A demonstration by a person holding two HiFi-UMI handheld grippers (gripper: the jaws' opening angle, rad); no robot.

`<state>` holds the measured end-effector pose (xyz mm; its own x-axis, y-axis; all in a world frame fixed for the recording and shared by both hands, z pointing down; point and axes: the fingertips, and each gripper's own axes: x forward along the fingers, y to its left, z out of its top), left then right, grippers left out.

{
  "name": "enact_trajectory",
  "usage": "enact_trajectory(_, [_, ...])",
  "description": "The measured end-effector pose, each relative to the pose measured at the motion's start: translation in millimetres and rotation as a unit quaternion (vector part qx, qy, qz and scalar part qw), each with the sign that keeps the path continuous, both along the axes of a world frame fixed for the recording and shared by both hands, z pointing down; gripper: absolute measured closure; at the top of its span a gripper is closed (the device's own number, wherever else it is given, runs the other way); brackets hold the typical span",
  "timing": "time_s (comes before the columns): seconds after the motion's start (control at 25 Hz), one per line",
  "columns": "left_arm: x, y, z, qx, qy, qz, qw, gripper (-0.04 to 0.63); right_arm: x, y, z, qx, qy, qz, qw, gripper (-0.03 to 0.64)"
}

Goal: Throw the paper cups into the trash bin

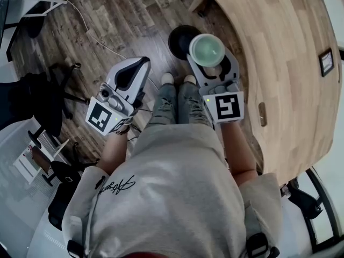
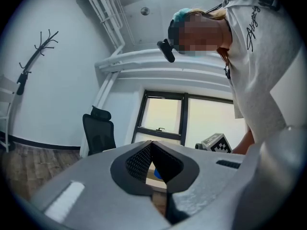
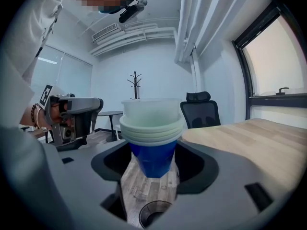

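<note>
A nested stack of paper cups, blue outside with white rims, stands upright between the jaws of my right gripper, which is shut on the lowest blue cup. The round black trash bin sits on the wooden floor just left of and below the cups; its rim shows directly under the stack in the right gripper view. My left gripper hangs to the left of the bin, its jaws closed together on nothing.
A curved wooden table fills the right side. A black office chair stands by the window, and a coat rack and a small round table stand farther off. The person's feet are near the bin.
</note>
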<state>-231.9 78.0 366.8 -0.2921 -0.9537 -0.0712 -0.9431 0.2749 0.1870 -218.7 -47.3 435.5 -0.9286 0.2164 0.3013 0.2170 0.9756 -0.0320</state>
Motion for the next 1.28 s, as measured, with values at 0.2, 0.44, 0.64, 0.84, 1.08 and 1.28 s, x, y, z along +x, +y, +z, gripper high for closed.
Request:
enact_trajectory(0.2, [0.4,1.0,11.7,-0.002,0.011,-0.005,0.9999,0.592,-6.6,3.1,19.1,0.002,0.011,-0.011,1.0,0.328])
enact_trajectory(0.44, [-0.3,4.2,26.5,-0.004,0.023,-0.01,0.9997,0.592,-12.7,8.7,38.5,-0.005,0.023,-0.018,1.0,0.328])
enact_trajectory(0.64, [-0.2,4.8,32.7,-0.006,0.025,-0.012,0.9996,0.592,-14.1,11.5,54.9,-0.007,0.036,-0.023,0.999,0.328])
enact_trajectory(0.84, [0.6,5.8,47.9,-0.013,0.033,-0.01,0.9993,0.592,-16.4,11.1,74.5,-0.007,0.045,-0.023,0.999,0.328])
enact_trajectory(1.08, [-3.0,4.5,65.3,-0.016,0.038,-0.005,0.9991,0.592,-19.9,11.1,100.7,-0.011,0.059,-0.02,0.998,0.328])
enact_trajectory(1.28, [-7.4,-4.4,84.1,-0.024,0.037,0.002,0.999,0.592,-20.2,7.9,125.8,-0.015,0.07,-0.018,0.997,0.328])
